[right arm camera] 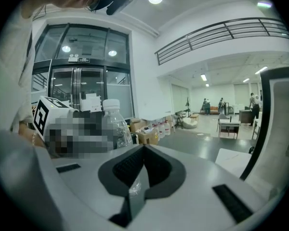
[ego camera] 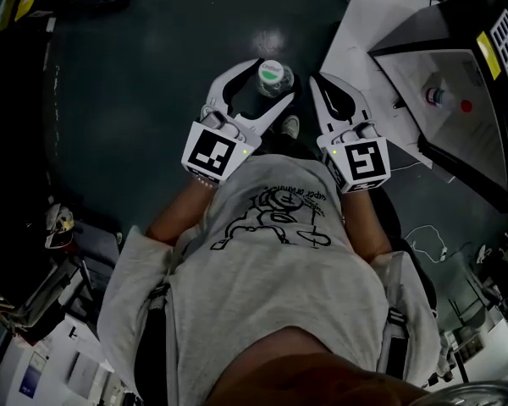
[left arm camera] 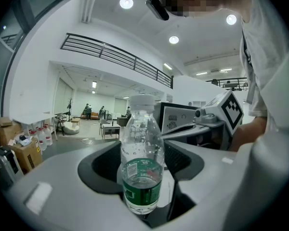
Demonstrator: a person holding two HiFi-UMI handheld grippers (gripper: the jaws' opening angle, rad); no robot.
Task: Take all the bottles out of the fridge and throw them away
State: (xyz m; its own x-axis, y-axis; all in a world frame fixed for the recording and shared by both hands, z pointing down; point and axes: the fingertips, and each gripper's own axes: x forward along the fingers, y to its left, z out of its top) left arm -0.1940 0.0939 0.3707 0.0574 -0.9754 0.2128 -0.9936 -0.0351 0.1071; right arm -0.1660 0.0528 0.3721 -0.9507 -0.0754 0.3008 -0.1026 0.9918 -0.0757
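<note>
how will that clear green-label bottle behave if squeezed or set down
The bottle looks nearly empty, only droplets inside, so probably very light. Its clear plastic wall would likely dent under a hard squeeze. Tall and round, it may tip or roll when released.

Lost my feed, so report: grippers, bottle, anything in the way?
Left gripper shut on bottle, upright, cap on. Right gripper shut, empty. Dark floor under both; no obstruction seen.
</note>
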